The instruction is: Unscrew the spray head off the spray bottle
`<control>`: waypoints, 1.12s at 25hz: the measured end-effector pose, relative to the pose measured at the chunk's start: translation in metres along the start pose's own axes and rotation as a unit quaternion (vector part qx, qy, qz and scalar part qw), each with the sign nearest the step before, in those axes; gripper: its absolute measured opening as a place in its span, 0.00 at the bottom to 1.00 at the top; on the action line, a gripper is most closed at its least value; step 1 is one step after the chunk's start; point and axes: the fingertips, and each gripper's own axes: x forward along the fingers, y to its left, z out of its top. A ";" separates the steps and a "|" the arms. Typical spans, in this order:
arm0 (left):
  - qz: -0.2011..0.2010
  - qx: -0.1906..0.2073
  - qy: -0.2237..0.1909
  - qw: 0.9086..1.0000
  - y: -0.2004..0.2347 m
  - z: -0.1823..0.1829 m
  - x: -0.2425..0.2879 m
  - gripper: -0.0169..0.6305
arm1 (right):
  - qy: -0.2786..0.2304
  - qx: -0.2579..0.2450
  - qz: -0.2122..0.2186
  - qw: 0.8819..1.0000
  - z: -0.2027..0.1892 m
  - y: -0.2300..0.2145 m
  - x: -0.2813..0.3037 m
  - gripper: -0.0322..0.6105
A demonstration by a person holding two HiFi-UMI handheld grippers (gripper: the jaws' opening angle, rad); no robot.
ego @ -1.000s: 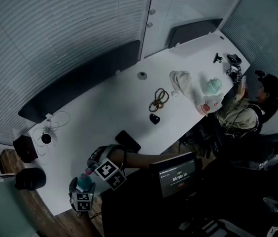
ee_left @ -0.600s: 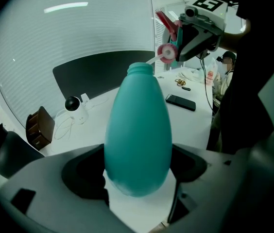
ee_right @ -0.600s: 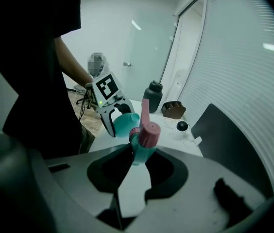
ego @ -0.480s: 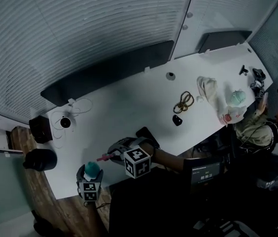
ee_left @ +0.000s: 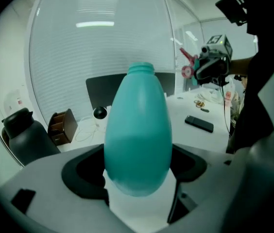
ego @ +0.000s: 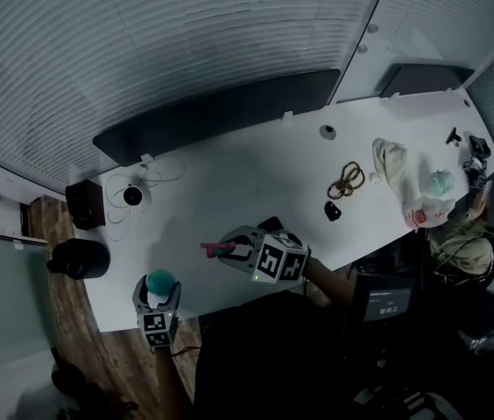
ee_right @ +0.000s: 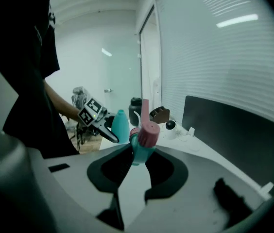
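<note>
A white table (ego: pixel 229 182) stands before grey blinds (ego: pixel 186 42). The left gripper (ego: pixel 158 296) clamps the bottle (ee_left: pixel 137 130); the right gripper (ego: pixel 235 251) grips the spray head (ee_right: pixel 145 134).

Your right gripper (ee_right: pixel 138 163) has its jaws clamped on the teal and pink plastic spray head (ee_right: pixel 148 134). Left of the spray head and behind it, your left gripper (ee_right: pixel 107 130) holds the teal plastic bottle (ee_right: pixel 120 125), apart from the spray head. Farther behind stands a dark jug (ee_right: pixel 135 104), with a brown box (ee_right: pixel 159 114) to its right.
</note>
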 end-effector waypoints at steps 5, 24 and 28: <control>-0.025 0.003 -0.128 0.991 -0.009 0.044 -0.025 0.64 | -0.134 0.116 0.018 0.984 0.012 -0.003 -0.009 0.19; -0.065 -0.057 -0.210 0.974 -0.022 0.065 -0.027 0.64 | -0.354 0.364 0.071 0.859 -0.001 -0.012 -0.015 0.19; -0.074 -0.040 -0.200 0.976 -0.025 0.061 -0.019 0.64 | -0.355 0.378 0.068 0.853 -0.007 -0.013 -0.015 0.19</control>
